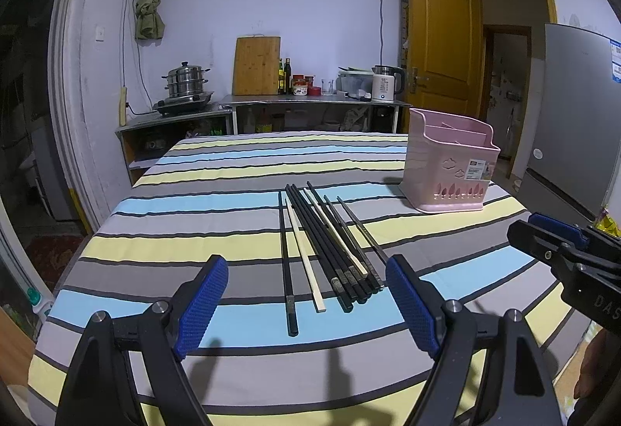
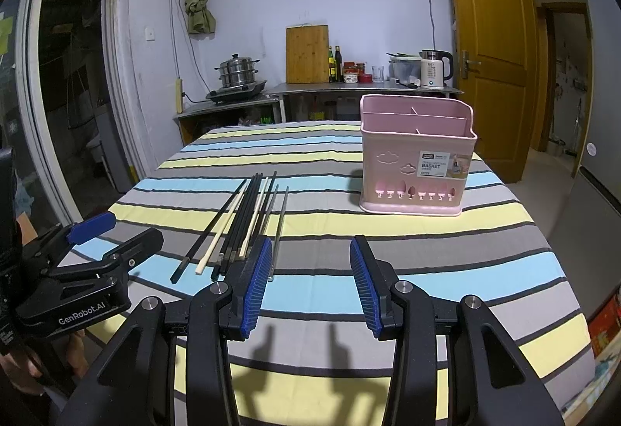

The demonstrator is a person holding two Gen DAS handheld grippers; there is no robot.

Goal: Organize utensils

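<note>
Nearest, hiding part of the chopsticks' (image 2: 248, 220) near ends: right gripper (image 2: 308, 282), jaws spread wide, holding nothing. Left gripper (image 1: 306, 303) likewise wide apart and empty, above the striped tablecloth (image 1: 217, 216), bundle lying just ahead. Farther right, well apart from the bundle, pink basket (image 2: 417, 154) upright near the table edge, inner compartments only partly visible.

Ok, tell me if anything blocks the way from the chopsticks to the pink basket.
Nothing visible does. The chopsticks lie loose on the striped tablecloth, and only bare cloth separates them from the pink basket, whose top is open. Both the left gripper and right gripper hang open, holding nothing.
</note>
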